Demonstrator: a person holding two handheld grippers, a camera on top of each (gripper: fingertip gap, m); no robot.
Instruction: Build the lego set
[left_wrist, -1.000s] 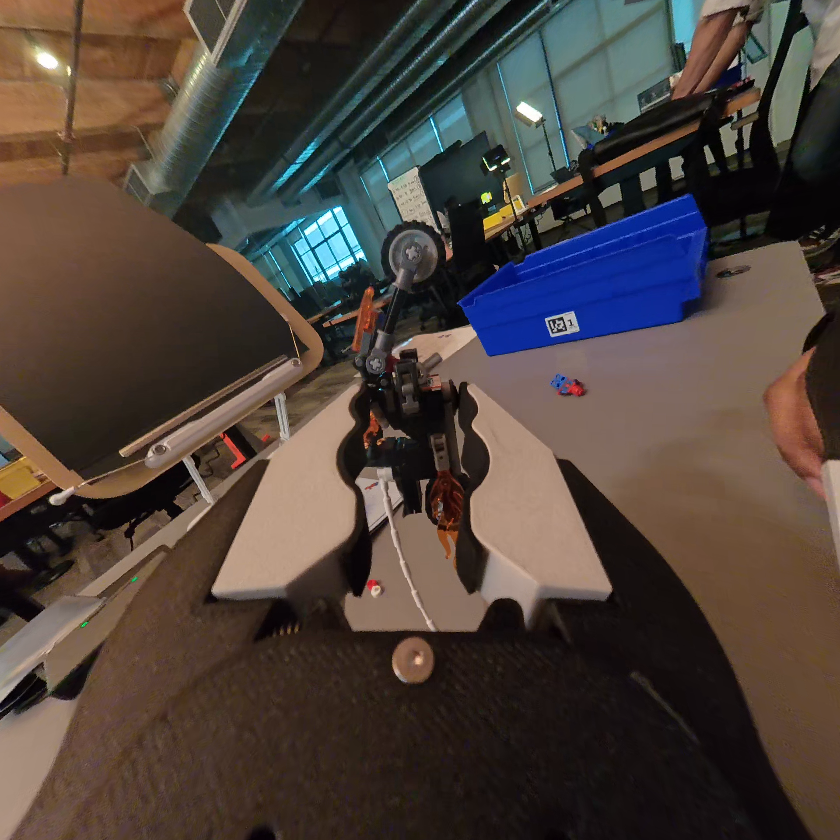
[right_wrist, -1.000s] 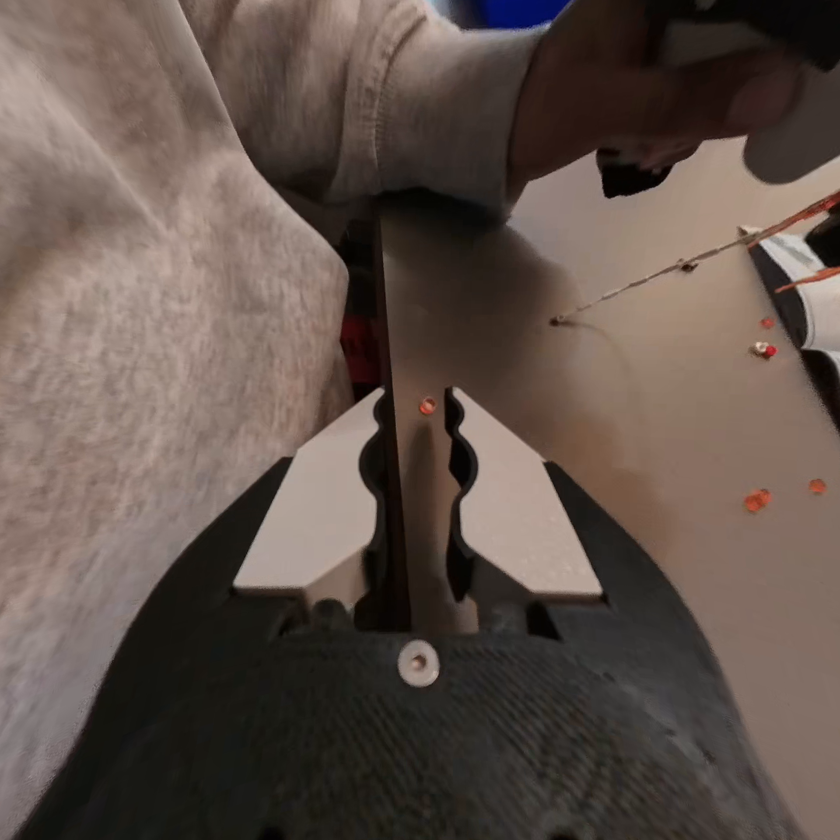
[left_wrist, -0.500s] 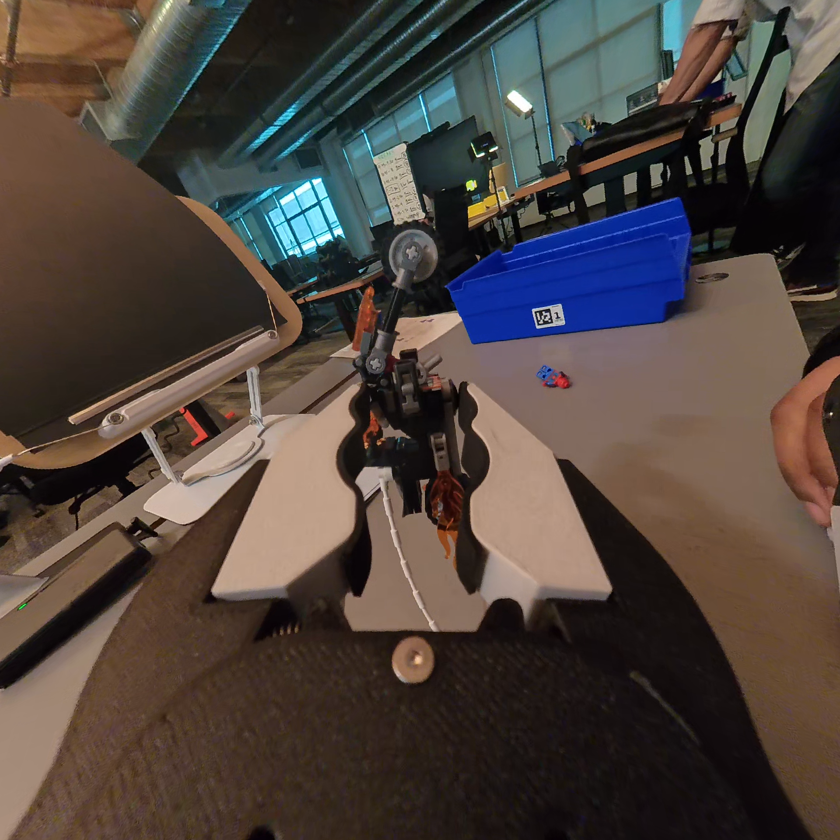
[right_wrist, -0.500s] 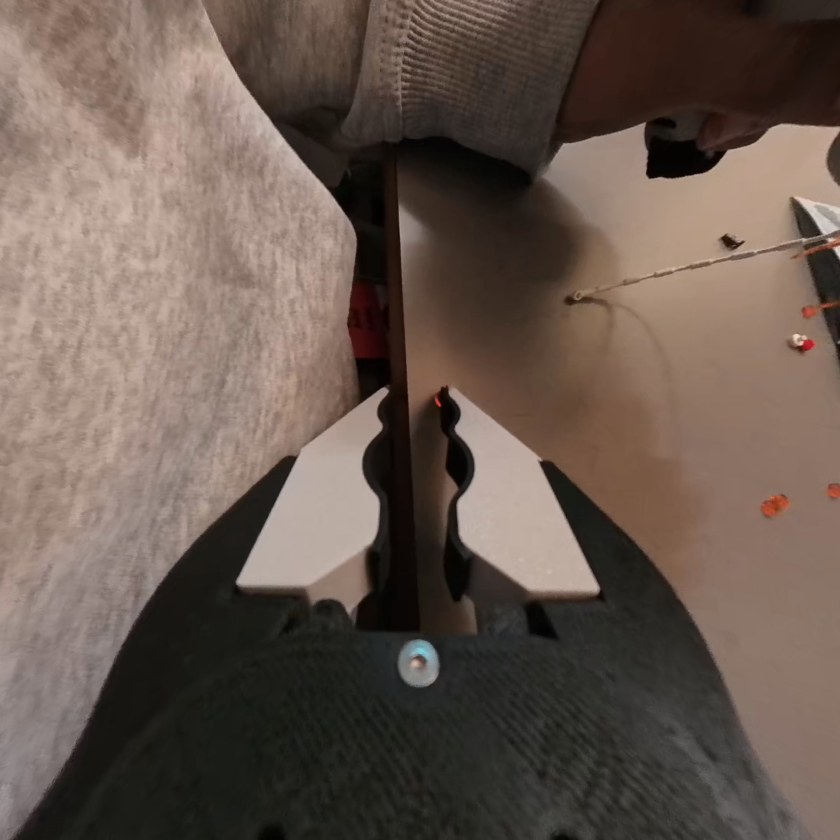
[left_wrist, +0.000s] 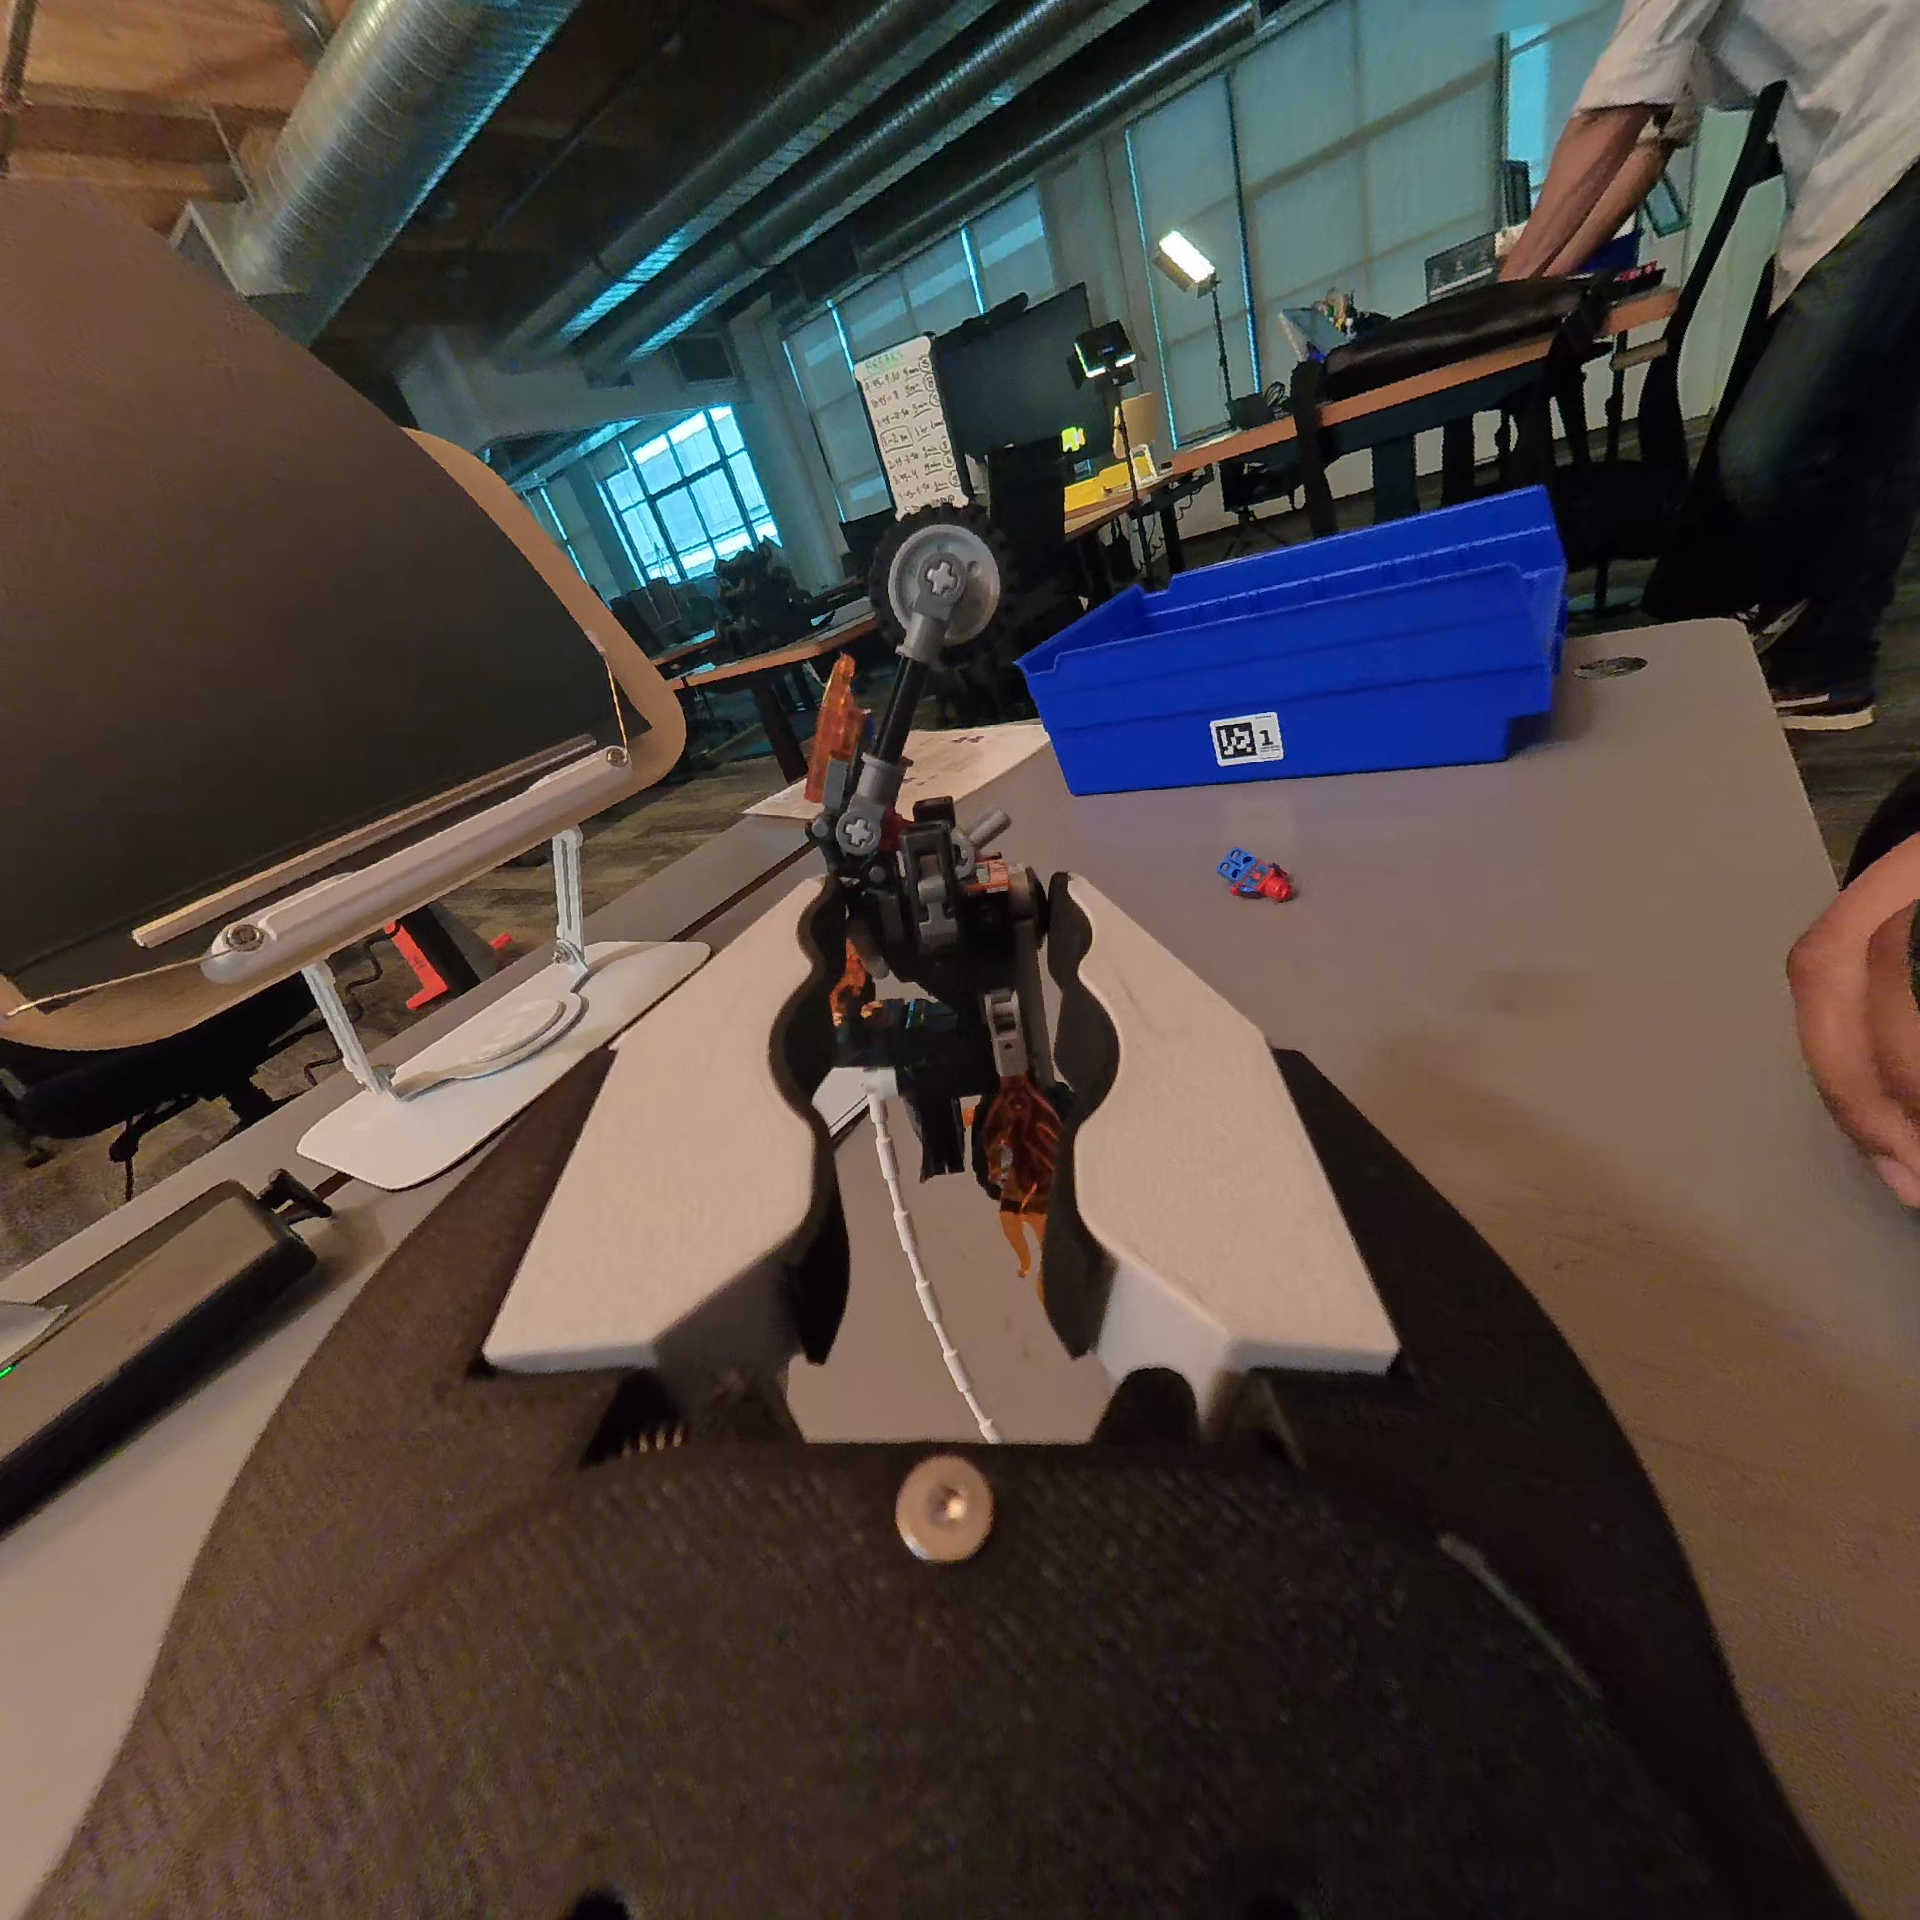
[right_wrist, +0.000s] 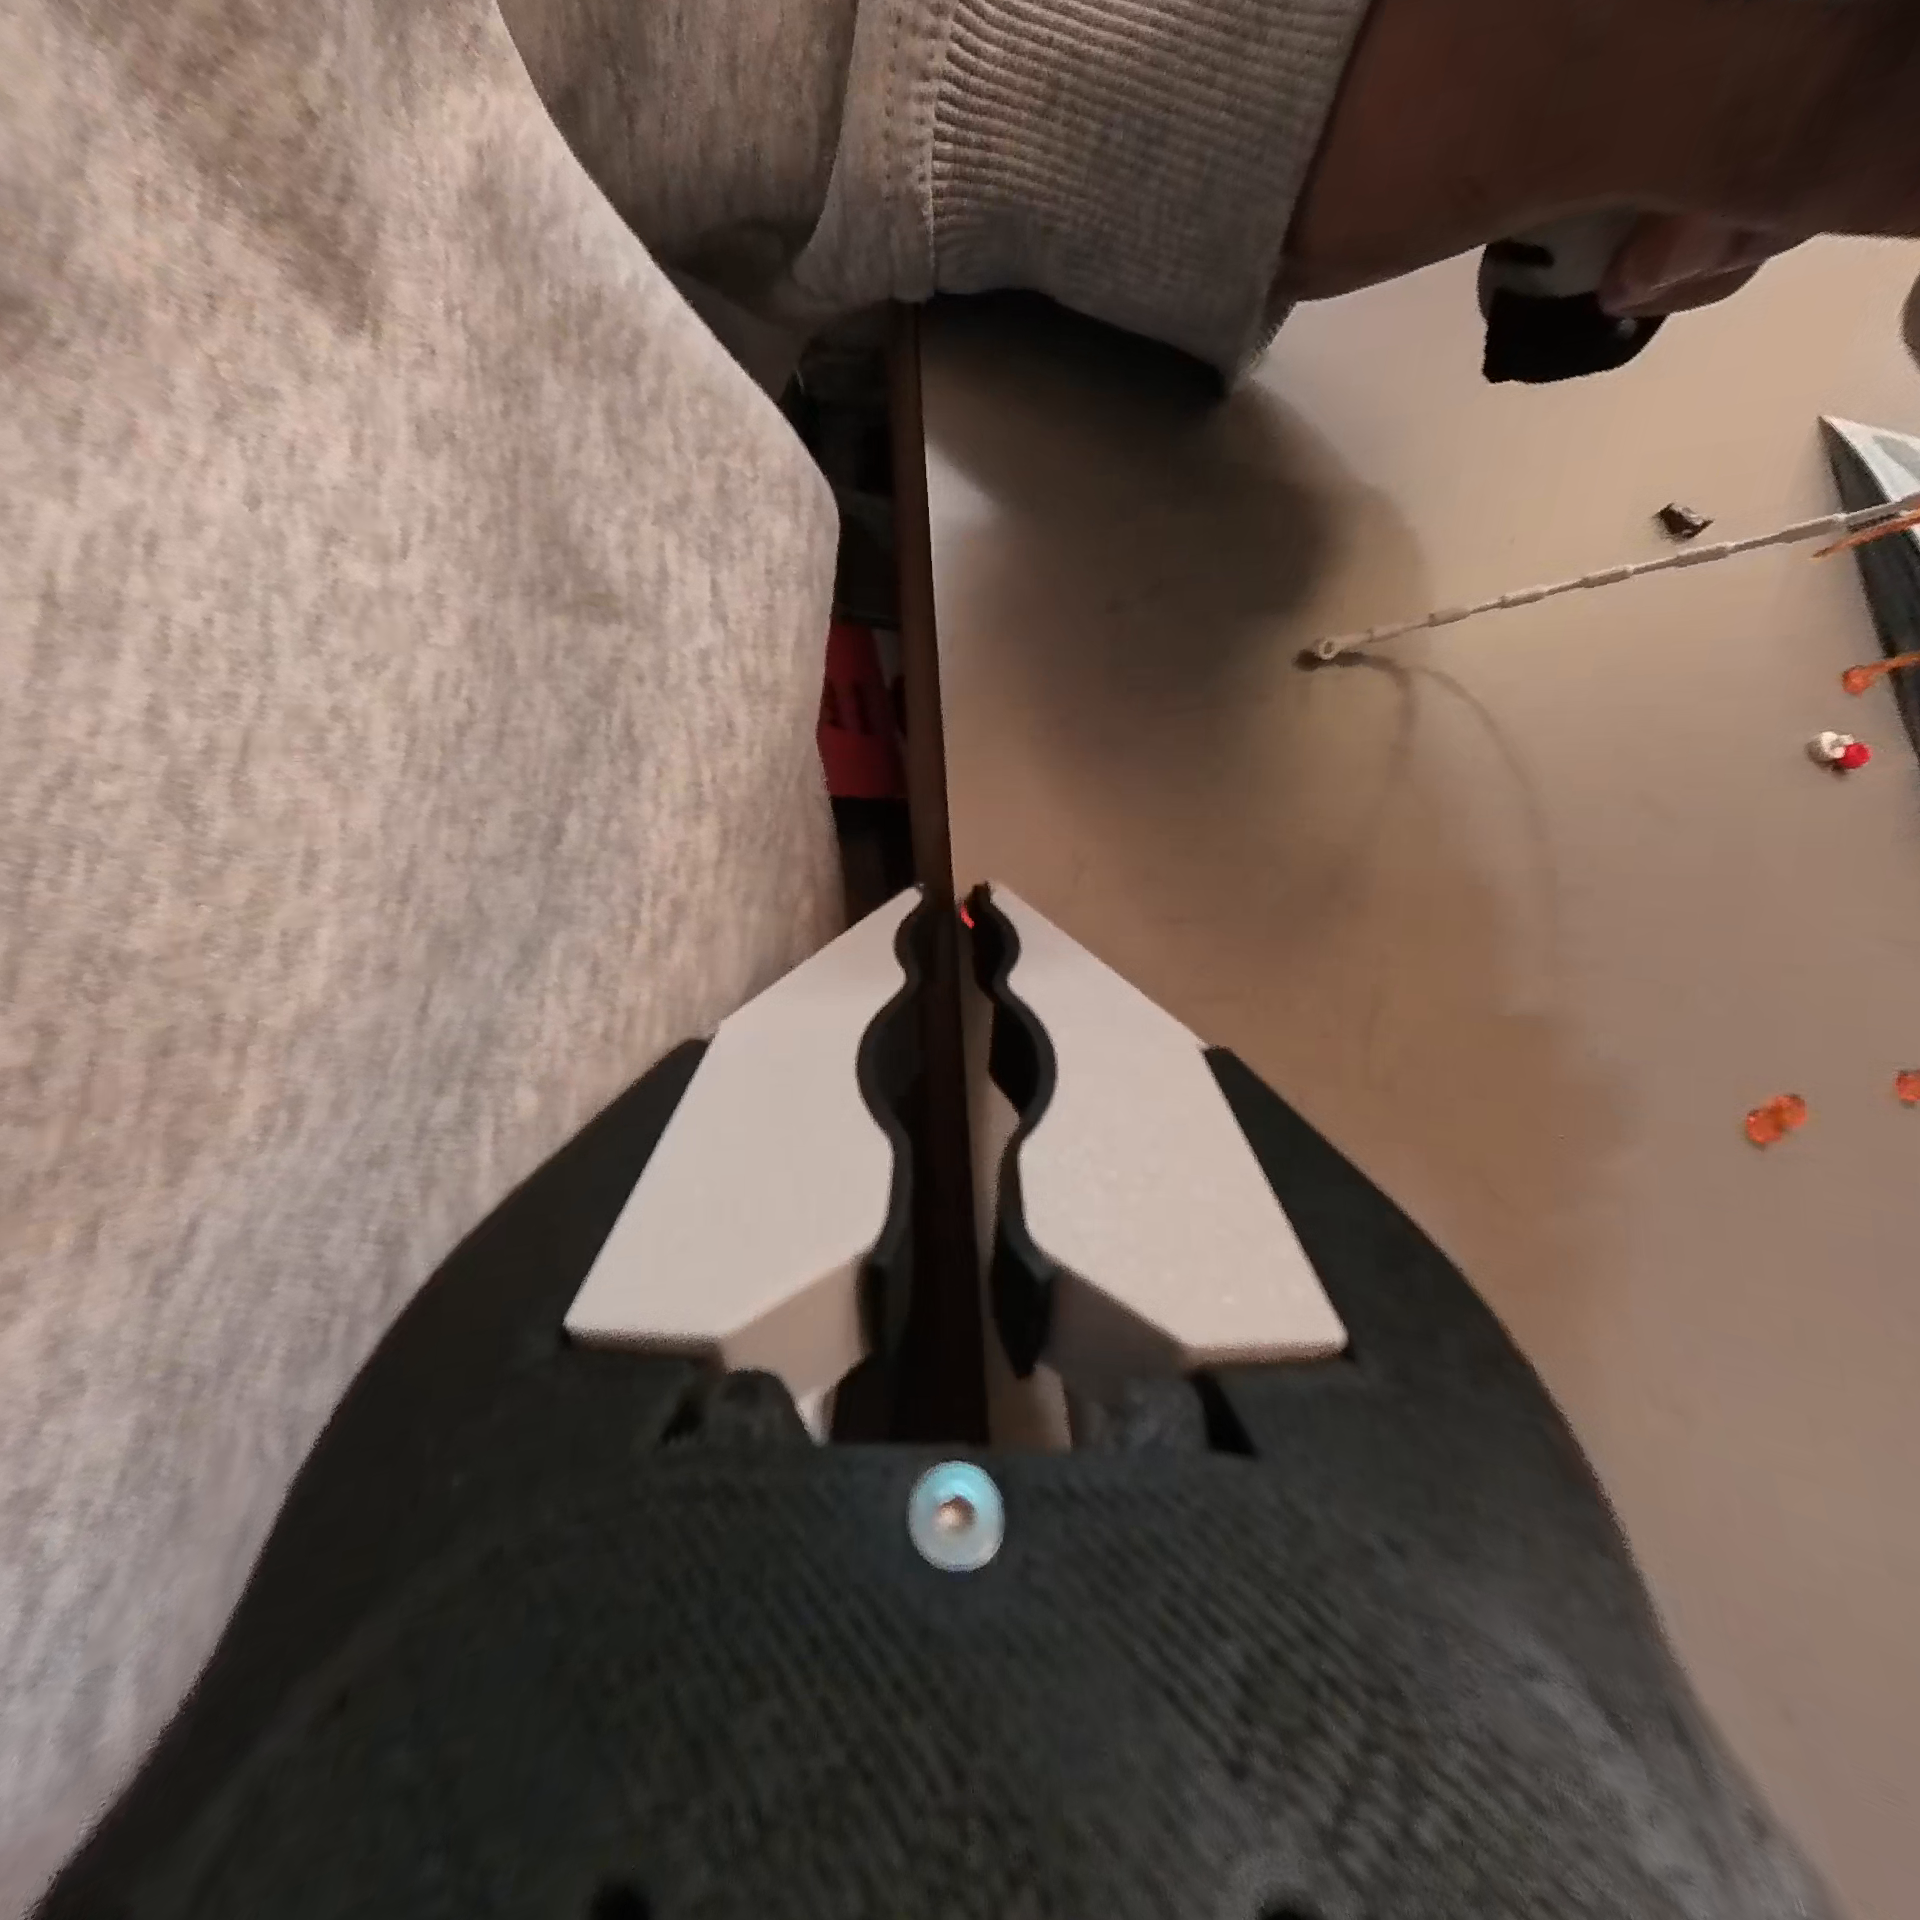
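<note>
My left gripper (left_wrist: 940, 909) is shut on a black and grey Lego model (left_wrist: 935, 966) and holds it above the grey table (left_wrist: 1455, 1039). The model has a wheel (left_wrist: 943, 587) on a raised arm, orange flame parts and a white chain (left_wrist: 914, 1226) that hangs down. My right gripper (right_wrist: 948, 891) is over the table's near edge, its tips nearly together on a small orange-red piece (right_wrist: 966, 889). Loose orange pieces (right_wrist: 1775, 1120), a red and white piece (right_wrist: 1839, 750) and the white chain (right_wrist: 1558, 587) show on the table at the right.
A blue bin (left_wrist: 1299, 665) stands at the back of the table, with a small blue and red piece (left_wrist: 1257, 878) before it. A tablet on a stand (left_wrist: 260, 644) is at the left. A grey sleeve (right_wrist: 364, 623) fills the left of the right wrist view. The grippers' ends are close to 20 centimetres from one another.
The right gripper's fingers have closed from wide apart onto the small orange-red piece by the table edge. The left gripper has tilted to a more level view, still holding the model.
</note>
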